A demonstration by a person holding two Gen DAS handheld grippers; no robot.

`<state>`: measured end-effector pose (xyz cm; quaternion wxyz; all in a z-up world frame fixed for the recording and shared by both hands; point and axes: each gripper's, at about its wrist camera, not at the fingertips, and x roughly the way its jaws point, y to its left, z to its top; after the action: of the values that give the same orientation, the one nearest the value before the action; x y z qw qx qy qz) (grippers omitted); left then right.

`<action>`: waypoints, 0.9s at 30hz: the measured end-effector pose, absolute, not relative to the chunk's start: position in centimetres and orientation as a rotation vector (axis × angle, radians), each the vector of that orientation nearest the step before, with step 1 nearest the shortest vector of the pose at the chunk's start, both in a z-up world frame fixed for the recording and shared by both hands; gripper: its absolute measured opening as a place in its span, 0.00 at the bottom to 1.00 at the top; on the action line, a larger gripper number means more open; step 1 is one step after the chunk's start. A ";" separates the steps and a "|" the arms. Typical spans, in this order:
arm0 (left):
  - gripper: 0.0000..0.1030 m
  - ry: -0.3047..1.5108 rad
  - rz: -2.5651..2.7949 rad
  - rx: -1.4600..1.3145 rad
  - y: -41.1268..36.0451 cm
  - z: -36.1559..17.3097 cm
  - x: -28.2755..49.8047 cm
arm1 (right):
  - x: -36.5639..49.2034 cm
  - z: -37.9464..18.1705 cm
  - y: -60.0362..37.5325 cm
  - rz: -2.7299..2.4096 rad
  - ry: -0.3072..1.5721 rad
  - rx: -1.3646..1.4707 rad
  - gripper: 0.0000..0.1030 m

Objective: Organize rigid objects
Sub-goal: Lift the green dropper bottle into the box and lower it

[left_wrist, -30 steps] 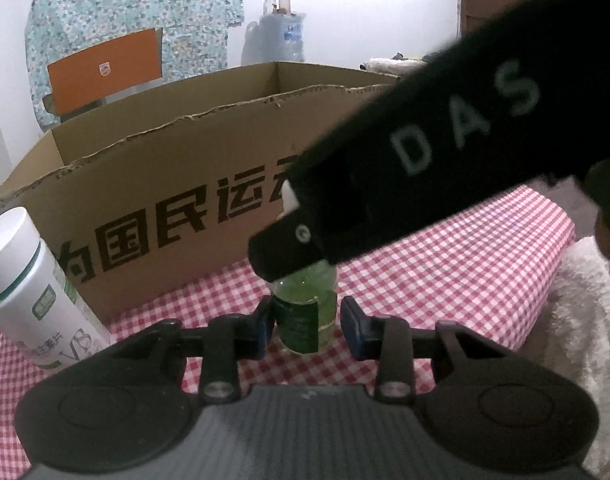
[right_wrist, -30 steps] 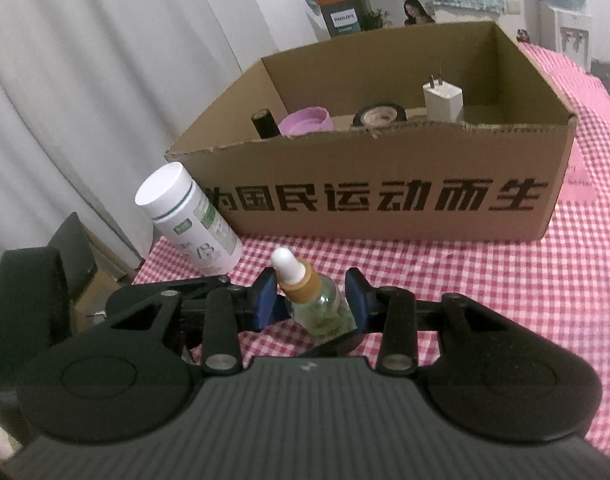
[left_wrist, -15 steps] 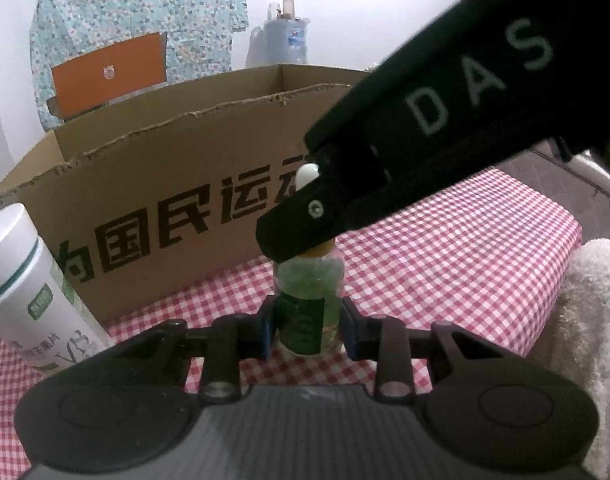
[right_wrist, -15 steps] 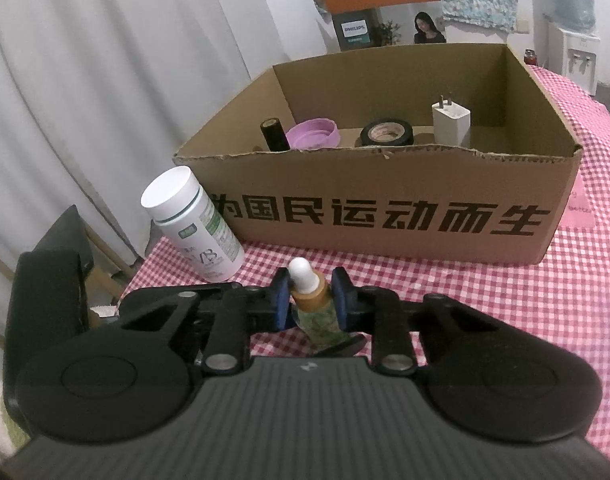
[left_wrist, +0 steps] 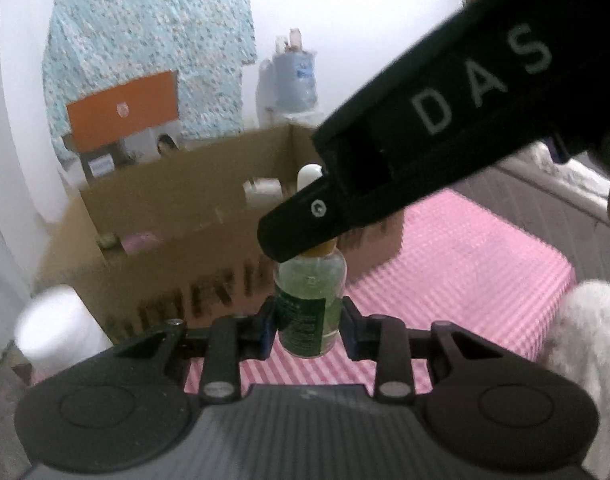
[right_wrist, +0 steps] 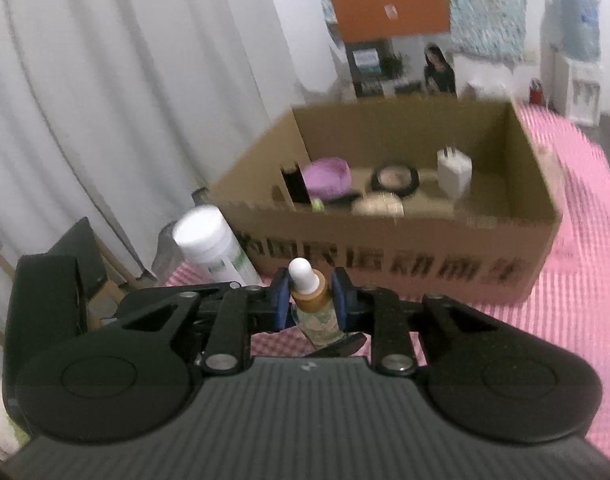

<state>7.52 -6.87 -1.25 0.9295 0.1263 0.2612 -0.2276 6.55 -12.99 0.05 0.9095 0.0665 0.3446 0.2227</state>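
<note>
Both the left hand-held gripper (left_wrist: 308, 330) and right hand-held gripper (right_wrist: 308, 299) clamped the small green glass dropper bottle (left_wrist: 309, 304); uneven pulling risked twisting it loose above the brown cardboard box (right_wrist: 389, 236).

We read one clear text: white capitals "DAS" on the black body of the right gripper (left_wrist: 309, 220). The cardboard box (right_wrist: 385, 264) carries a row of black printed characters along its front wall, too blurred to read. The dropper bottle (left_wrist: 309, 312) bears a dark green label, its print illegible.
</note>
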 end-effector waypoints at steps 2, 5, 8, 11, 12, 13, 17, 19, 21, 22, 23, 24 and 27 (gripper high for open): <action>0.32 0.510 -0.457 0.247 -7.0 0.5 7.8 | 6.7 1.9 -13.2 0.470 0.669 0.116 0.20; 0.32 0.481 -0.445 0.228 -7.4 3.2 8.9 | 7.3 4.6 -13.5 0.483 0.614 0.084 0.20; 0.33 0.468 -0.437 0.207 -8.2 5.3 10.6 | 8.6 6.9 -14.0 0.488 0.576 0.044 0.20; 0.33 0.482 -0.456 0.162 -9.1 6.6 12.9 | 10.8 8.4 -15.1 0.478 0.577 0.044 0.20; 0.33 0.494 -0.456 0.157 -9.5 6.7 13.8 | 11.9 8.6 -15.6 0.477 0.587 0.053 0.20; 0.33 0.510 -0.461 0.149 -9.8 6.7 14.7 | 13.1 8.8 -16.3 0.474 0.603 0.070 0.20; 0.32 0.612 -0.471 0.104 -10.7 5.9 18.8 | 18.0 8.0 -18.6 0.463 0.684 0.138 0.20; 0.32 0.668 -0.472 0.091 -11.0 5.2 20.8 | 20.1 7.1 -19.4 0.459 0.724 0.160 0.20; 0.33 0.728 -0.466 0.078 -11.1 4.4 22.8 | 22.2 6.0 -19.9 0.460 0.763 0.175 0.20; 0.33 0.760 -0.467 0.071 -11.1 3.9 23.6 | 23.3 5.4 -20.1 0.459 0.784 0.181 0.20; 0.33 0.793 -0.466 0.061 -10.9 3.5 24.6 | 24.4 4.8 -20.0 0.456 0.801 0.184 0.20; 0.33 0.825 -0.461 0.055 -10.9 3.1 25.4 | 25.0 4.2 -20.0 0.457 0.814 0.187 0.20; 0.33 0.887 -0.442 0.049 -10.9 2.1 27.0 | 27.1 2.4 -19.9 0.464 0.845 0.200 0.20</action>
<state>26.96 -10.93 2.11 0.8795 0.0233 0.4256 -0.2118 27.11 -19.92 2.36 0.8812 0.0961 0.4058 0.2227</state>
